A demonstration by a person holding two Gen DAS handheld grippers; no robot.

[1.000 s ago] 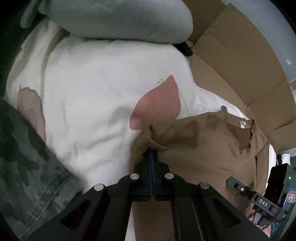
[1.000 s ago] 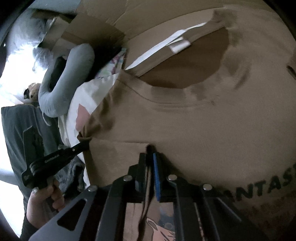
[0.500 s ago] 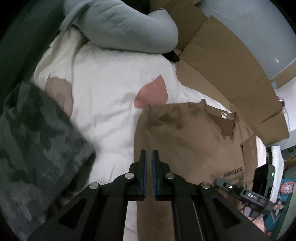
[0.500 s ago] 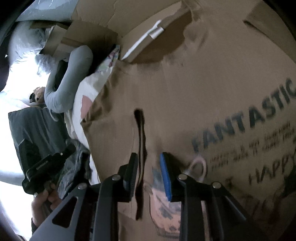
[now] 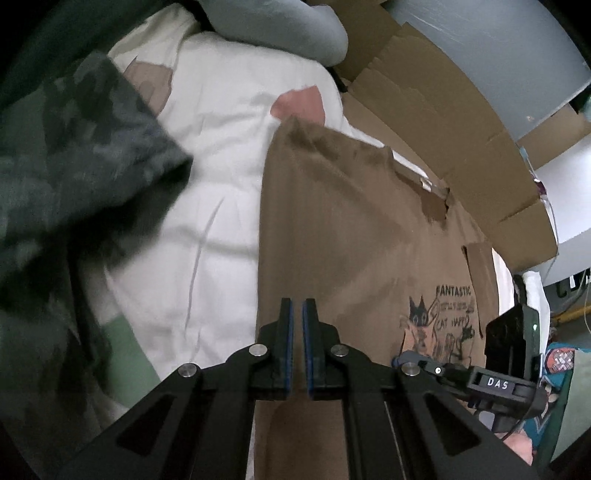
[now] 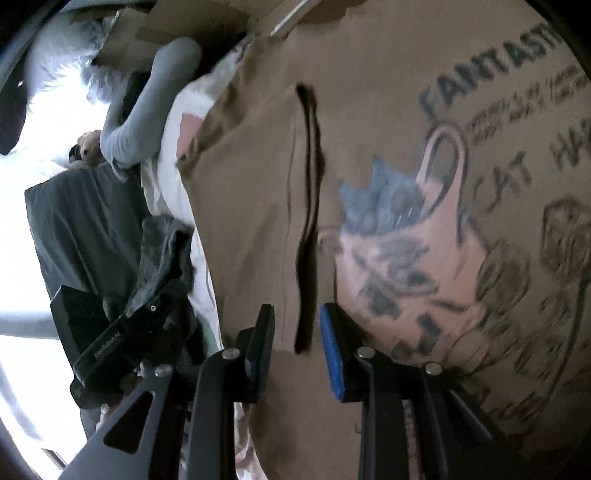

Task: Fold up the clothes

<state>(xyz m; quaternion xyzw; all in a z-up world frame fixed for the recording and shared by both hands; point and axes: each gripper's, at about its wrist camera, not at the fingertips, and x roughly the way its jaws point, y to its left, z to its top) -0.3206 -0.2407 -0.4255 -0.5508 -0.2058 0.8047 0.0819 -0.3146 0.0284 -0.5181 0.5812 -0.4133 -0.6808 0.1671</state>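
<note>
A brown T-shirt with a cat print and the word FANTASTIC lies spread flat on white bedding, collar at the far end. My left gripper hovers over the shirt's left edge, shut, with nothing between its blue pads. In the right wrist view the shirt fills the frame. My right gripper hangs just above it with its jaws opening. A dark fold line of the fabric runs toward the gap, and the pads do not press on it.
A camouflage garment lies heaped on the left of the bedding. A grey cushion sits at the far end. Flattened cardboard lines the right side. The right gripper's housing shows at the lower right.
The left gripper let go of the shirt's shoulder corner and drew back along its left edge. The right jaws opened off the fabric and backed away from the collar over the print.
</note>
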